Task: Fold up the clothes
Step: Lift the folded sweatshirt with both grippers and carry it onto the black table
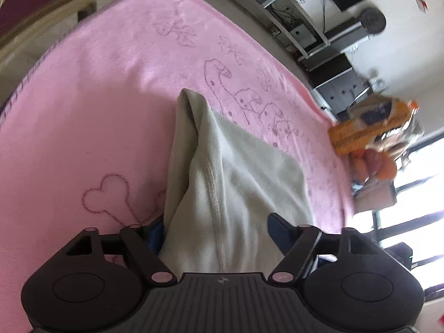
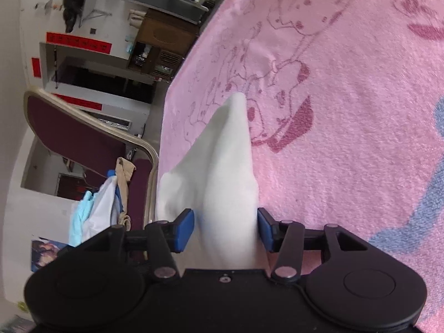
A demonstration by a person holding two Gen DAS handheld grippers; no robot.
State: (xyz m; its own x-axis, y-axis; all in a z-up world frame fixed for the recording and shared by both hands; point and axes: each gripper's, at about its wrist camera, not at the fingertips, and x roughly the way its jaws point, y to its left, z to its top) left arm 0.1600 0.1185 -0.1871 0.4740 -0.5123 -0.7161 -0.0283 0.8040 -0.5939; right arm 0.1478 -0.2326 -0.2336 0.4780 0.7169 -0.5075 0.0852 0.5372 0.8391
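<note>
A cream-white garment (image 1: 230,172) with a stitched seam lies bunched on the pink blanket (image 1: 97,111) and rises into my left gripper (image 1: 216,230). Its jaws stand fairly wide, and the thick fold fills the space between them. In the right wrist view a white fold of the garment (image 2: 227,172) tapers to a point on the blanket (image 2: 347,138). It runs back between the blue pads (image 2: 184,230) of my right gripper (image 2: 226,230), which is shut on it. The gripped edges are hidden behind both gripper bodies.
The blanket has cartoon outlines and a bound edge (image 1: 16,94). A maroon chair (image 2: 83,138) stands beside the bed with clothes (image 2: 94,211) draped on it. A blurred orange-yellow object (image 1: 369,122) with a hand (image 1: 369,163) sits at the blanket's right edge. Shelves (image 1: 299,27) line the wall.
</note>
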